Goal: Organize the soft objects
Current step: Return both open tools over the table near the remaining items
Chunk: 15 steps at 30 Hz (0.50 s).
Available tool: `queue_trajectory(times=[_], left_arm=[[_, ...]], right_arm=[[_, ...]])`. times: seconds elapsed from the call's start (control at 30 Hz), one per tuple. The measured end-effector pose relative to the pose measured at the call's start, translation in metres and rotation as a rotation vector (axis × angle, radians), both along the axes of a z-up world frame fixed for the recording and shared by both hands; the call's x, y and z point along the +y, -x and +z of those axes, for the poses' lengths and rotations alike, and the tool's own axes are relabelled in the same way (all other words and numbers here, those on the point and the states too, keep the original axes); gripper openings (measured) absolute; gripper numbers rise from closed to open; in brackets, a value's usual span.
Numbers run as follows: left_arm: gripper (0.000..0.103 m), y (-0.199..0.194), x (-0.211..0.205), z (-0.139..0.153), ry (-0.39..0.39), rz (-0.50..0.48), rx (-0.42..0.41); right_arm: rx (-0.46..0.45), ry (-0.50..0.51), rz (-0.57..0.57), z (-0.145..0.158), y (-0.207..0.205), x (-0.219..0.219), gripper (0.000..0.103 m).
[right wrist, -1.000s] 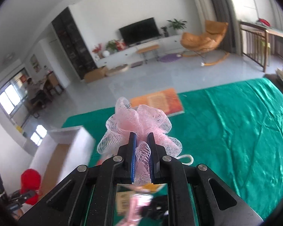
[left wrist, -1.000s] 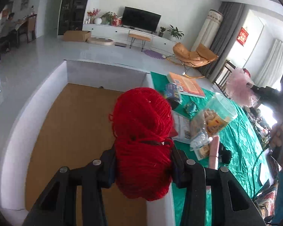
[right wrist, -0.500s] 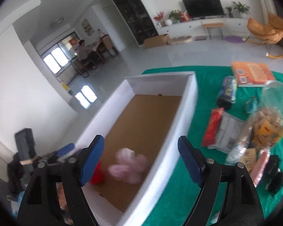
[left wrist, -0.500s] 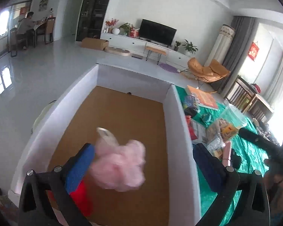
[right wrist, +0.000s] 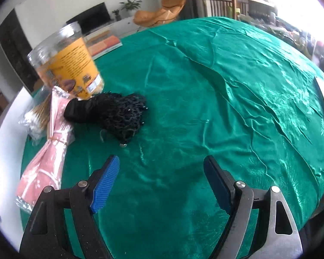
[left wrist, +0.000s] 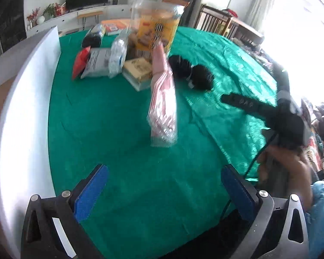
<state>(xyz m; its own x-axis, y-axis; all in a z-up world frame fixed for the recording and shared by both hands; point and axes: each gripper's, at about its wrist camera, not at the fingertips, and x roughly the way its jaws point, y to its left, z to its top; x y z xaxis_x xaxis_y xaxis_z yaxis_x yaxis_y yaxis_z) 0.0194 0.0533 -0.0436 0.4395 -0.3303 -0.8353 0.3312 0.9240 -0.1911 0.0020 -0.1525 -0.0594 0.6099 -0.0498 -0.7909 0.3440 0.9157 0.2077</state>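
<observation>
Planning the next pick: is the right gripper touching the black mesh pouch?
Apart. The right wrist view shows green cloth between the open right gripper and the black mesh pouch.

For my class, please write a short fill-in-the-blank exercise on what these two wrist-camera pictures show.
1. The table is covered with a ____ cloth.
2. Both the left gripper and the right gripper are ____.
3. The clear jar has a ____ label.
4. The netted bundle lying beside the pink packet is ____ in colour.

Missing words: green; open; yellow; black
</observation>
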Motion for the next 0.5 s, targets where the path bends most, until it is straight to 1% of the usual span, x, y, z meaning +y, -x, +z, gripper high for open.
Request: queue_trajectory(times=[0.07,0.13,0.17,0.2,0.23,0.27,0.3,0.33,0.5], left_arm=[[0.103,-0.008,-0.007,-0.02,-0.064,0.024,0.02],[0.103,-0.018,-0.01,-0.036,-0.102,0.038,0.027],[0.103,-0.019,-0.014,-0.036,-0.133,0.044,-0.015],[0.103,-0.022,-0.018,-0.039,-0.158,0.045,-0.029],[0.103,-0.022,-0.021,-0.039,-0.172,0.046,-0.03],[0.103,-0.028,-0.022,-0.039,-0.174,0.048,-0.051],[0.103,-0.034,-0.022,-0.039,-0.177,0.058,-0.059],[0.103,-0.042,-0.024,-0.04,-0.175,0.068,-0.067],[0.103,-0.087,-0.022,-0.043,-0.168,0.127,-0.073]], right_arm=[[0.031,0.036,-0.025,-0.004,-0.004,0.001,0.082],[0.055,0.104,-0.025,-0.003,-0.008,0.008,0.083],[0.077,0.137,-0.019,-0.004,-0.015,0.013,0.083],[0.093,0.17,-0.011,-0.006,-0.016,0.018,0.083],[0.087,0.186,-0.005,-0.01,-0.007,0.022,0.083],[0.086,0.182,0.004,-0.01,-0.009,0.021,0.083],[0.081,0.17,0.003,-0.015,0.001,0.023,0.083],[0.078,0.159,0.0,-0.015,0.0,0.018,0.084],[0.075,0.161,0.005,-0.018,-0.005,0.015,0.087]])
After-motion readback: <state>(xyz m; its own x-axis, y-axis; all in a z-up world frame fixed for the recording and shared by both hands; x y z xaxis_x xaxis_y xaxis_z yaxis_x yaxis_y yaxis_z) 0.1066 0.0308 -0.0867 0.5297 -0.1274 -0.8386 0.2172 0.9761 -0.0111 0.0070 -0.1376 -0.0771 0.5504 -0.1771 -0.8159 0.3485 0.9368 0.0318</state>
